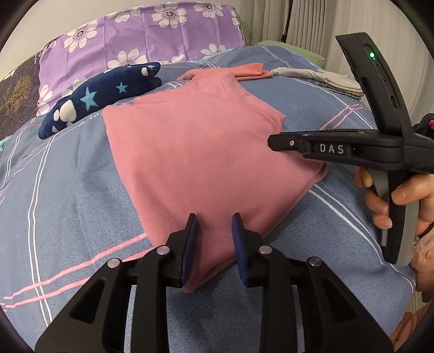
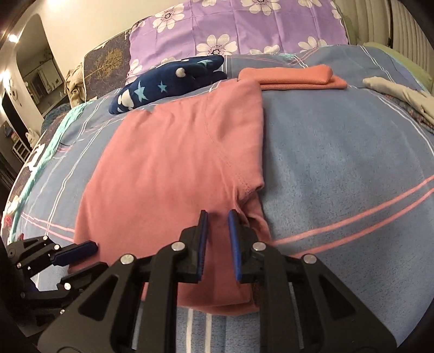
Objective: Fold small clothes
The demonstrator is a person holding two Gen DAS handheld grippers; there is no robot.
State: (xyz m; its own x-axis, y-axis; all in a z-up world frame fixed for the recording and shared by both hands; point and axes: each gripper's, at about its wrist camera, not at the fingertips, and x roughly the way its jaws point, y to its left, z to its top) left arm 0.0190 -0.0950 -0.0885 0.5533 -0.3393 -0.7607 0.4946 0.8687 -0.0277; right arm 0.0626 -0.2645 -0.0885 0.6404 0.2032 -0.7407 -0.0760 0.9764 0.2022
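A bed under a blue-grey plaid cover with pink and white stripes carries everything. A pink folded garment lies flat at its middle. At 12 o'clock, touching its far end, lies a smaller folded coral cloth. At 10 o'clock rests a navy star-print plush, before a purple floral pillow. At 2 o'clock sits a stack of grey folded clothes.

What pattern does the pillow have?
White flowers on purple; the pillow shows best in the right wrist view.

A bed with plaid cover, floral pillow, pleated curtain behind.
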